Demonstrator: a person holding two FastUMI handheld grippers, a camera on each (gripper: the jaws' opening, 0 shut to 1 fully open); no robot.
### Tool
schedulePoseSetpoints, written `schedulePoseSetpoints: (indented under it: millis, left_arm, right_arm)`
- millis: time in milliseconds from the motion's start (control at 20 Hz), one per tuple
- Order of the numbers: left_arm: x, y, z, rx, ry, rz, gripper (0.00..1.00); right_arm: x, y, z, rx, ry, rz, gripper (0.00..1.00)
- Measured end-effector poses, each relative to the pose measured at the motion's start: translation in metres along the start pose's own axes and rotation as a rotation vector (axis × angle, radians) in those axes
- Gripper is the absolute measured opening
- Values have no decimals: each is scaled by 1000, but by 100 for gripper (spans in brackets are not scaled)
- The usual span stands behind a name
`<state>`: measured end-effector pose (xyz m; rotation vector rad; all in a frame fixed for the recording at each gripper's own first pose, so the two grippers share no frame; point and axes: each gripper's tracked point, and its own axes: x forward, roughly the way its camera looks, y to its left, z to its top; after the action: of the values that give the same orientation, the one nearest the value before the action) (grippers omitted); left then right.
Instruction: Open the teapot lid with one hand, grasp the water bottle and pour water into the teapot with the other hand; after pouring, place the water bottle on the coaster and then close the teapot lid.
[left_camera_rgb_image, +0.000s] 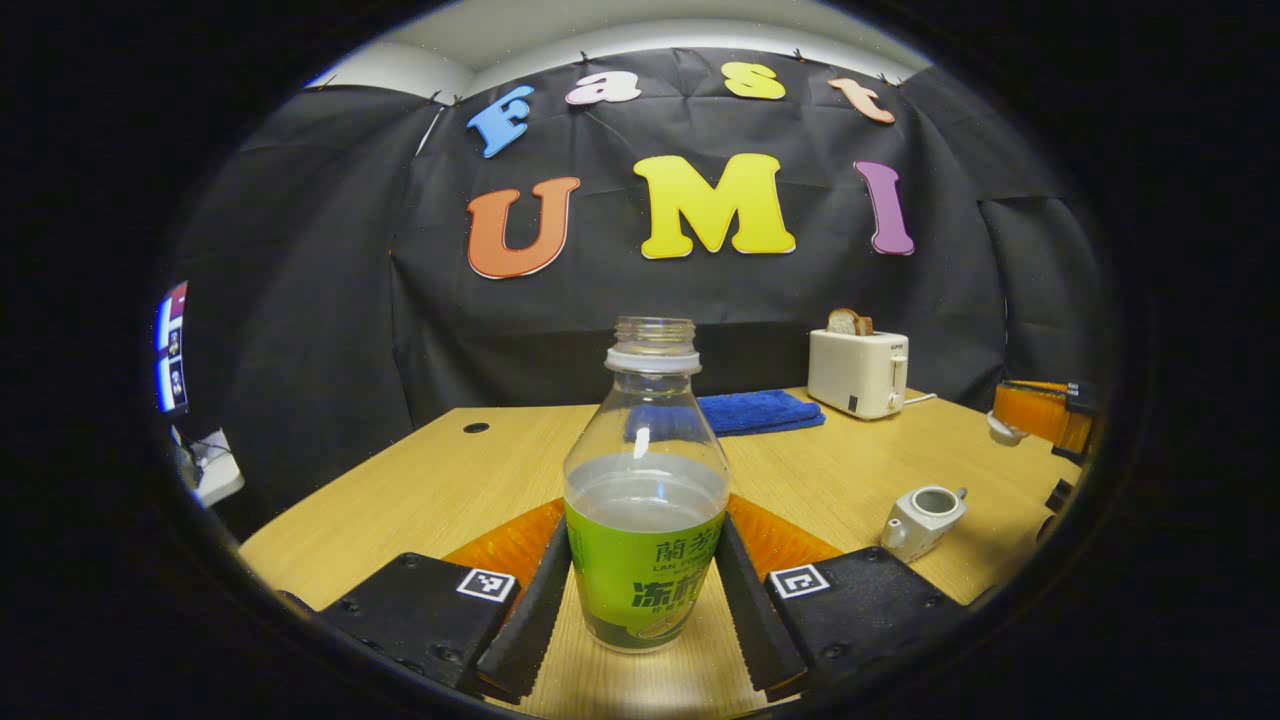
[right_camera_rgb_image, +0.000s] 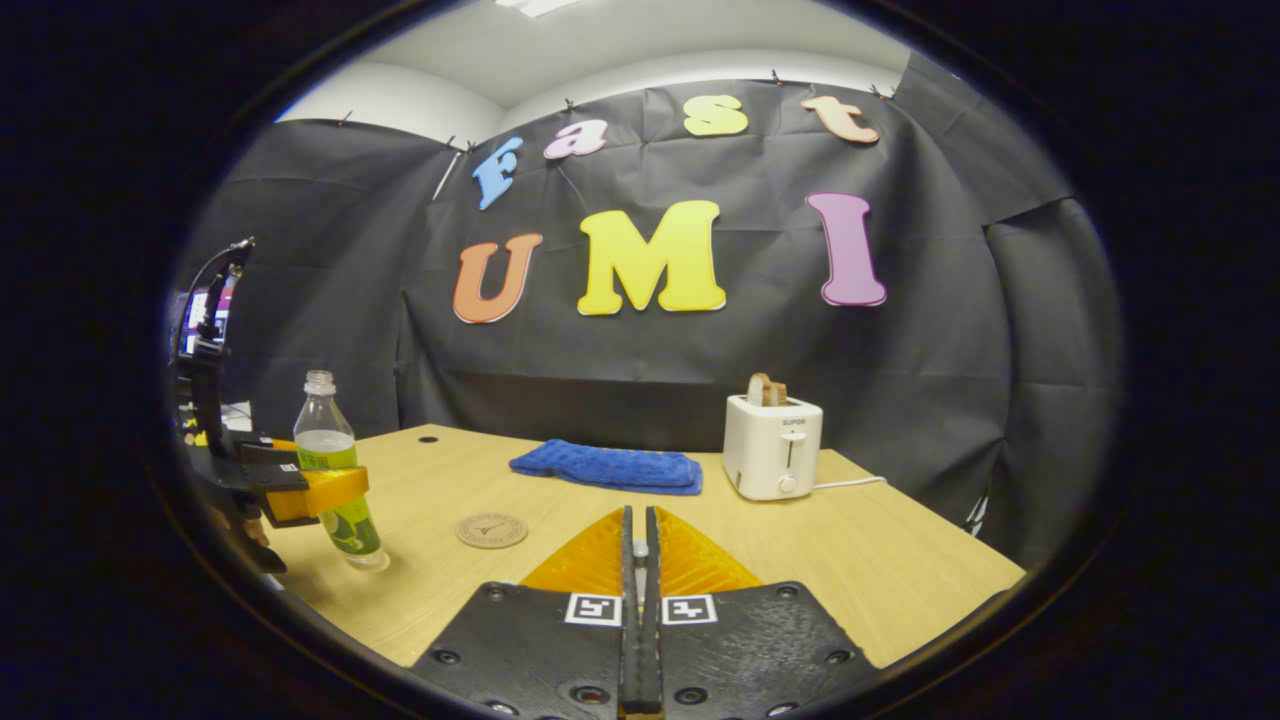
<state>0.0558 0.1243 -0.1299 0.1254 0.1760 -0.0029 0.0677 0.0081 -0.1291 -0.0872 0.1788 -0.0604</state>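
The bottle is clear, uncapped, with colourless water inside and a bright green label bearing dark green and white print. The teapot is off-white with a grey-looking inside. The toaster is cream-white, with a white cord, and holds brown-crusted toast. The towel is deep blue. The coaster is pale tan with a thin dark printed design. The surface is light wood grain, with one small dark hole. Each gripper body is black with orange panels and carries black-and-white square markers.
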Motion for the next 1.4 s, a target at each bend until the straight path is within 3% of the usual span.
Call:
schedulePoseSetpoints:
  millis: [350, 600, 750, 1050, 1150, 1400]
  left_arm:
    - [4, -14, 3, 337, 83, 82, 76]
    - [8, -29, 4, 561, 116, 85, 76]
    - [13, -46, 3, 686, 125, 51, 76]
    - [18, -69, -2, 1056, 134, 0, 76]
    - [20, -73, 1, 1131, 137, -6, 72]
    - [17, -87, -1, 1316, 153, -21, 75]
  right_arm:
    - [-9, -33, 19, 28, -15, -51, 0]
    - [-7, -47, 19, 48, -3, -61, 0]
    - [-7, -60, 19, 43, -2, -88, 0]
    - [-7, -71, 18, 42, 2, -105, 0]
    - [-7, -72, 18, 40, 7, -105, 0]
    - [-7, -79, 20, 27, 4, -118, 0]
